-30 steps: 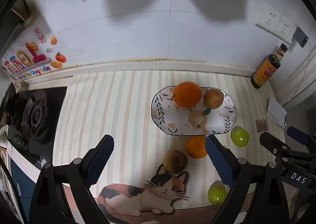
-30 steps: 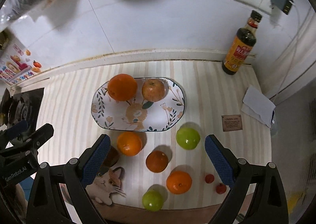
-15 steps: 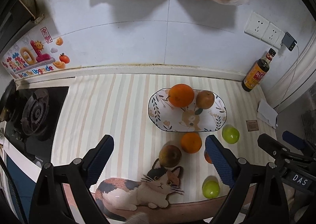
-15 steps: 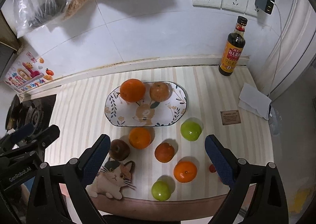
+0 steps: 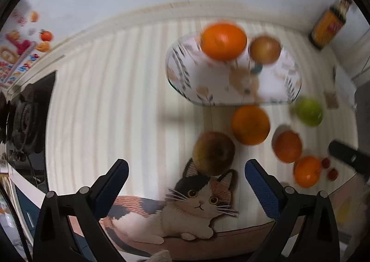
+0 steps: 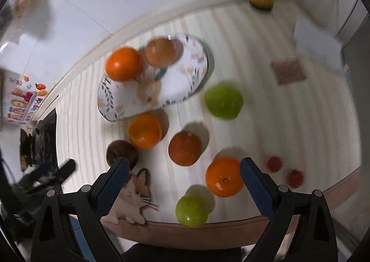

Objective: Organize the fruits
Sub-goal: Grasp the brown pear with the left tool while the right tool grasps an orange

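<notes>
Both my grippers are spread wide and hold nothing. Just ahead of my left gripper sits a brown apple on the desk. My right gripper hovers over loose fruit, a mandarin beside its right finger; the plate lies farther ahead.

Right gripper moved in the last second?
Yes. The right gripper has dropped closer to the counter: the plate and the fruit look bigger, and the orange beside its right finger sat farther ahead before.
</notes>
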Demonstrator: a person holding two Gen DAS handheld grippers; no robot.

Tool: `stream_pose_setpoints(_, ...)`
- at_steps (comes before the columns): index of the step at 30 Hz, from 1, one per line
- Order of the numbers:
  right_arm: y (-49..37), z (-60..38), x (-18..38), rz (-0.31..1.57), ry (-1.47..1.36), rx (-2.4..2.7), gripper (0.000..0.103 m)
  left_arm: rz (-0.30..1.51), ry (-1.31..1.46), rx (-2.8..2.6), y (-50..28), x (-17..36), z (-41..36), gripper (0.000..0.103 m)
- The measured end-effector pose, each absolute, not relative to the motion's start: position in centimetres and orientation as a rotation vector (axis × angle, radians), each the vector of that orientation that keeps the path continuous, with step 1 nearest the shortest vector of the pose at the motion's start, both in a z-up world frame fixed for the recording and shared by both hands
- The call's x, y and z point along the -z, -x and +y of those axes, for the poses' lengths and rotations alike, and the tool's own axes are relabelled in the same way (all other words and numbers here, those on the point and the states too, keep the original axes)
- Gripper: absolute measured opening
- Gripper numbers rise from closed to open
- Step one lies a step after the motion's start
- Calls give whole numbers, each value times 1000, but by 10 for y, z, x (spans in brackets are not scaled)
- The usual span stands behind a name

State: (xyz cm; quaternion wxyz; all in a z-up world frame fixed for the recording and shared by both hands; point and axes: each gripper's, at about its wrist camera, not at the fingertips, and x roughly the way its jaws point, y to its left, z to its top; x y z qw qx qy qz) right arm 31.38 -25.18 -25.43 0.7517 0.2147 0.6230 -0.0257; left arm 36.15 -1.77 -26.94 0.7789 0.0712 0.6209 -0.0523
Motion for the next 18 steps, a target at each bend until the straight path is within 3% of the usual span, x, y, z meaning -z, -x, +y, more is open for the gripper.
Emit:
stream_pose_setpoints(3, -321, -256, 270, 1377, -470, 66, 87, 1401, -188, 140, -369, 297, -34, 103)
stream_pose_setpoints(7, -329, -253, 280, 1402, -453, 45, 87, 1476, -232, 176, -380, 333, -54, 103)
stream_pose_setpoints(9, -336, -250, 284, 1412, -442, 30, 87, 1481, -234, 192, -383, 344, -58, 94)
stream_pose_setpoints(10, -339, -247, 285, 1417, -439, 21, 87, 1474, -233, 191, -383, 346, -59, 65)
stream_pose_setpoints(18, -375, -195, 298, 1455, -357, -114, 87, 1479, -85, 94, -371, 343, -5, 63)
